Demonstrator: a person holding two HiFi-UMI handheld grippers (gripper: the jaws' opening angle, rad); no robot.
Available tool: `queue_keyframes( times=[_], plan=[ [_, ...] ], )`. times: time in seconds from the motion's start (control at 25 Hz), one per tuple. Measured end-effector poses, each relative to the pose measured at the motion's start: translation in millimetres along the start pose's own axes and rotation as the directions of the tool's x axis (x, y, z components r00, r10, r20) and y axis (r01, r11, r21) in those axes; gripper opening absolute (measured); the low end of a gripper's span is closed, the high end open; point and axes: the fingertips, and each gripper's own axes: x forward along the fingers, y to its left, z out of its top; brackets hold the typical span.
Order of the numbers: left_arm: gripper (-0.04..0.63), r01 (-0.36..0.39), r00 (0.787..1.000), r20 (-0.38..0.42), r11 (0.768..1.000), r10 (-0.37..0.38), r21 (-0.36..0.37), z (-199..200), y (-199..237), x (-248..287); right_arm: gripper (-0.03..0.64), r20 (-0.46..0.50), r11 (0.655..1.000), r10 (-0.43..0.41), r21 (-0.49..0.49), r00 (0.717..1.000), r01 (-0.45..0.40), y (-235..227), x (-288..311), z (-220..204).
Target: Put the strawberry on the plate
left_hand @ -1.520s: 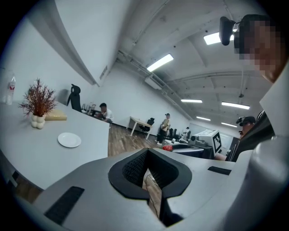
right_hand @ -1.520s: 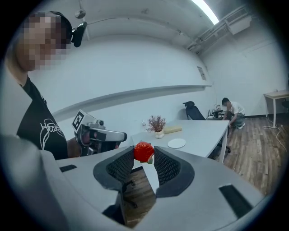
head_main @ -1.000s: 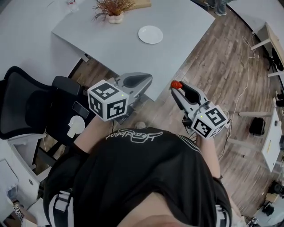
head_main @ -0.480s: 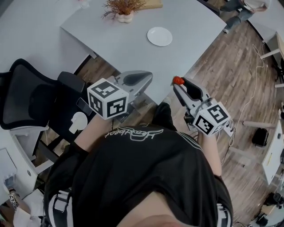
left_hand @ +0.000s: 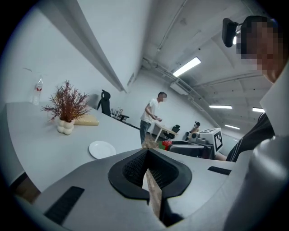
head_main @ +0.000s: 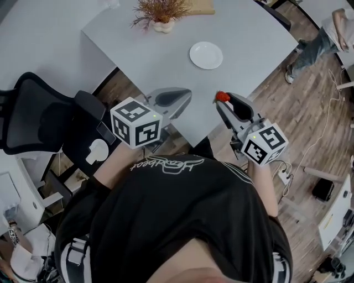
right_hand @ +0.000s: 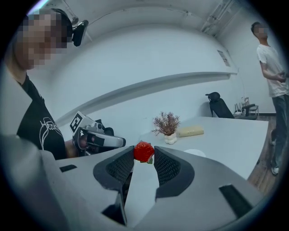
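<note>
A red strawberry (head_main: 222, 97) (right_hand: 144, 152) is pinched between the tips of my right gripper (head_main: 223, 100) (right_hand: 144, 155), held in the air just over the near edge of the grey table (head_main: 155, 61). The small white plate (head_main: 206, 55) (left_hand: 102, 149) lies flat on that table, farther in and slightly left of the berry. My left gripper (head_main: 176, 99) (left_hand: 147, 168) hovers at the table's near edge, left of the right one, its jaws shut with nothing between them. From the right gripper view the plate (right_hand: 195, 153) peeks out just behind the right jaw.
A white vase with dried reddish twigs (head_main: 162, 12) (right_hand: 167, 127) stands at the table's far side beside a pale wooden board (right_hand: 190, 131). A black office chair (head_main: 41, 119) stands at the left. A person (head_main: 326, 38) stands on the wood floor at the right. Cables trail across the floor (head_main: 332, 110).
The head view has shifted toward the table: the plate and table now sit lower and closer. The right gripper with the strawberry has come from over the floor to the table's edge.
</note>
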Motion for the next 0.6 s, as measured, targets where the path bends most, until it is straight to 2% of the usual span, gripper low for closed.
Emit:
queue_keyframes(
  times=[0.28, 0.6],
  plan=[
    [0.006, -0.045, 0.999, 0.007, 0.998, 0.046, -0.034, 22, 35, 43, 0.127, -0.030, 0.999, 0.047, -0.002, 0.998, -0.047, -54, 28, 15],
    [0.006, -0.090, 0.996, -0.004, 0.993, 0.090, -0.073, 29, 70, 74, 0.127, -0.056, 0.995, 0.096, -0.005, 0.994, -0.097, -95, 61, 22]
  ],
)
